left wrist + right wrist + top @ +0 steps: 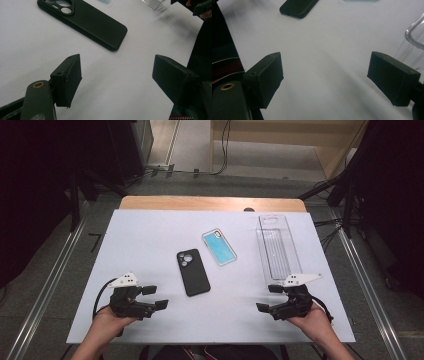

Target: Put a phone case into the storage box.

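Matte black rectangular phone case (192, 272), camera cut-outs at far end, flat at centre of white table sheet (150, 235). Light-blue phone case with clear rim (219, 247) at its 1 o'clock, near, apart. Clear plastic oblong tray (277, 250) at 3 o'clock of blue case, lengthwise away from person. Left gripper (155, 297) at 8 o'clock of black case, jaws spread, empty. Right gripper (269, 298) at 4 o'clock, just beside tray's near end, jaws spread, empty.

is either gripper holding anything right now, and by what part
Nothing is held. The left gripper and right gripper both have jaws spread wide over bare table, apart from the black phone case.
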`<act>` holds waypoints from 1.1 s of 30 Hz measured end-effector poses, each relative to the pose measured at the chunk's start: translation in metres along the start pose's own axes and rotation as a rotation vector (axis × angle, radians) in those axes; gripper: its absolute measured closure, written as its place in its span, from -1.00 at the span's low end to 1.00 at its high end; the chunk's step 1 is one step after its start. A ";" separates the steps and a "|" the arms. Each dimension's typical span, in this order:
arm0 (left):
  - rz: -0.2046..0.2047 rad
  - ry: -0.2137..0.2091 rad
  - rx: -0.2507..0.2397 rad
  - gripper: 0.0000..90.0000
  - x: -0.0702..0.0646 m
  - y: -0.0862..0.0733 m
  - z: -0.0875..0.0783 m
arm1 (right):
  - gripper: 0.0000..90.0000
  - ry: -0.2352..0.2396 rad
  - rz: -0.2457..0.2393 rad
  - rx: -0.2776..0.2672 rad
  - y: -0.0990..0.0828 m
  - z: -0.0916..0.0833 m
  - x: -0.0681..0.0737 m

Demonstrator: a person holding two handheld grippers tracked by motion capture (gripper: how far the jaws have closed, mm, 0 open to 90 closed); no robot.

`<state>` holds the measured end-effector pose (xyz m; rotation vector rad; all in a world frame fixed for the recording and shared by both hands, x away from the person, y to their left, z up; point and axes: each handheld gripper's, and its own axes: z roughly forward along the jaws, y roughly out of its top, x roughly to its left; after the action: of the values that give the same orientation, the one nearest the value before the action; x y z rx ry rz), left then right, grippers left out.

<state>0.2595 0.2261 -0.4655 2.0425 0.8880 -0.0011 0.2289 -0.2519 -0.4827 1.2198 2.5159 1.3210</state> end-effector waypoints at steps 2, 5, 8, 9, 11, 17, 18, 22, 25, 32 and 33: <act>-0.001 0.000 0.000 -0.47 0.001 0.000 0.000 | -0.75 0.002 0.006 -0.001 0.000 0.000 0.000; -0.001 -0.003 0.000 -0.47 0.001 0.000 0.000 | -0.75 0.007 0.011 0.005 -0.001 0.001 0.000; -0.001 -0.006 0.001 -0.47 0.002 0.001 0.000 | -0.75 0.009 0.008 0.008 -0.001 0.001 0.000; -0.001 -0.006 0.001 -0.47 0.002 0.001 0.000 | -0.75 0.009 0.008 0.008 -0.001 0.001 0.000; -0.002 -0.008 0.002 -0.46 0.002 0.001 0.001 | -0.75 0.007 0.004 0.007 -0.001 0.001 0.000; -0.008 -0.010 -0.002 -0.47 0.001 0.001 0.001 | -0.75 0.006 0.007 0.003 -0.002 0.001 0.000; -0.007 -0.011 -0.003 -0.46 0.001 0.002 0.001 | -0.75 0.004 0.007 0.008 -0.002 0.001 0.001; 0.007 -0.004 0.009 -0.47 0.000 0.002 0.002 | -0.75 0.008 0.002 0.005 -0.002 0.000 0.001; 0.001 -0.004 0.004 -0.47 0.000 0.002 0.001 | -0.75 0.007 0.003 0.005 -0.002 0.000 0.000; -0.001 -0.007 -0.002 -0.47 0.000 0.002 0.001 | -0.75 0.010 0.008 0.007 -0.002 0.000 -0.001; -0.002 -0.010 0.002 -0.47 0.000 0.002 0.001 | -0.75 0.010 0.006 0.007 -0.002 0.000 -0.001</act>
<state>0.2608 0.2245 -0.4650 2.0415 0.8839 -0.0128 0.2281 -0.2530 -0.4842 1.2268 2.5281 1.3237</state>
